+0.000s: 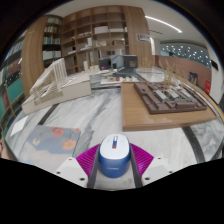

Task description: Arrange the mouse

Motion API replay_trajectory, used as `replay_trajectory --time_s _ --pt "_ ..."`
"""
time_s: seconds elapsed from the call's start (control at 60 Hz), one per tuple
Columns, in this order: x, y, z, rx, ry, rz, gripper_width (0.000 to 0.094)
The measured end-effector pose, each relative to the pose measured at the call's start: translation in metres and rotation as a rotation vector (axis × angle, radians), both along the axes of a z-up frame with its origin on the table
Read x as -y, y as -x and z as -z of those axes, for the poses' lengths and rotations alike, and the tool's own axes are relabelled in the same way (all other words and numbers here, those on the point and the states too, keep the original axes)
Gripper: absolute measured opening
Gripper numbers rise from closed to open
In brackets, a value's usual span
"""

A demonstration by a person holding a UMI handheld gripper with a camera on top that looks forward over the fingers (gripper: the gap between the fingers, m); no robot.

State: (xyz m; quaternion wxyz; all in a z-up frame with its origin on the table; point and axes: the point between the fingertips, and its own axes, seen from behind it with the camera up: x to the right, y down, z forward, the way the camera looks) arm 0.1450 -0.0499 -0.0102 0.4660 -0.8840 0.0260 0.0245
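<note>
Pale marble-pattern tabletop (88, 128) carries a flat blue-grey rectangular mat (46, 142), white architectural model (55, 85) and brown model board (165, 100) beyond it.

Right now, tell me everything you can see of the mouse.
The mouse is white on top with a blue body below and a dark mark near its front. It looks like smooth plastic. It sits lengthwise between the gripper fingers, purple pads close at both sides, over a pale marbled surface. Whether the pads press it is unclear.

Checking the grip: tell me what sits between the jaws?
In the gripper view, a blue-and-white computer mouse sits between the pink pads, which appear pressed against it.
</note>
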Motion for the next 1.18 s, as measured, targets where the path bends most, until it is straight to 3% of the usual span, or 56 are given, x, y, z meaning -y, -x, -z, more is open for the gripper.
replay_trajectory --time_s 0.15,0.217,0.383,0.5,0.6,0.783,0.8,0.833,0.917,0.933,0.983,1.183 --pt "0.000 -0.004 0.002 0.001 0.020 0.087 0.0505" --pt "0.004 0.006 -0.007 -0.051 0.039 0.111 0.0414" --pt "0.007 0.093 -0.076 -0.057 -0.095 0.072 0.0381" --pt "0.012 0.181 -0.048 -0.080 -0.053 0.003 0.0379" --pt "0.012 0.211 -0.014 -0.016 0.011 -0.025 0.0386" --pt "0.014 0.215 0.004 0.071 0.082 -0.067 0.0548" --pt "0.017 0.215 0.005 0.063 0.099 -0.070 0.0583" --pt "0.023 0.217 0.005 0.034 0.124 -0.079 0.0742" --pt "0.038 0.236 -0.011 -0.069 0.137 -0.122 0.0903" --pt "0.042 0.235 -0.013 -0.086 0.142 -0.128 0.0851" --pt "0.058 0.237 -0.021 -0.126 0.155 -0.145 0.0829" --pt "0.133 0.229 -0.043 -0.171 0.159 -0.173 0.0832"
